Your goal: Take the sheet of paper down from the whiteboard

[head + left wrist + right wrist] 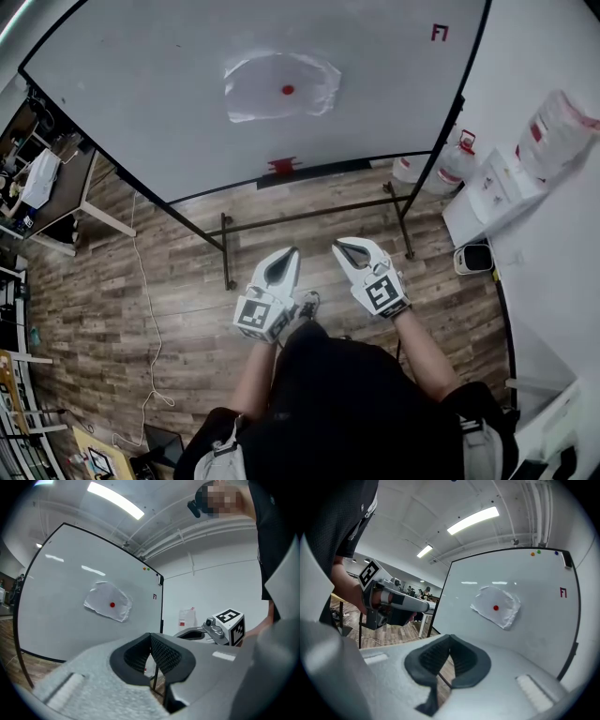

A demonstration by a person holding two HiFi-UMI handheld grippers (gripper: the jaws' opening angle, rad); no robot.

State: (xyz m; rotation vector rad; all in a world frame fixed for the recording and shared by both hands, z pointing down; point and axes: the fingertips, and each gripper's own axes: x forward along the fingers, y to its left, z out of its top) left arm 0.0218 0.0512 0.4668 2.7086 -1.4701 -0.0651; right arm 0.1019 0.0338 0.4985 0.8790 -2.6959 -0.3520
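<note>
A crinkled white sheet of paper (279, 86) hangs on the whiteboard (169, 103), pinned by a red round magnet (288, 90). The paper also shows in the left gripper view (108, 603) and the right gripper view (497, 606). Both grippers are held side by side in front of the person, well short of the board. My left gripper (284, 263) has its jaws together with nothing between them. My right gripper (351, 251) is likewise shut and empty. Each gripper sees the other: the right gripper (206, 632) and the left gripper (401, 603).
The whiteboard stands on a black metal frame (309, 215) over a wood floor. A red object (281, 166) sits on the board's tray. A white cabinet (497, 192) and containers (441, 167) stand at the right. A table (70, 197) and a white cable (145, 300) lie at the left.
</note>
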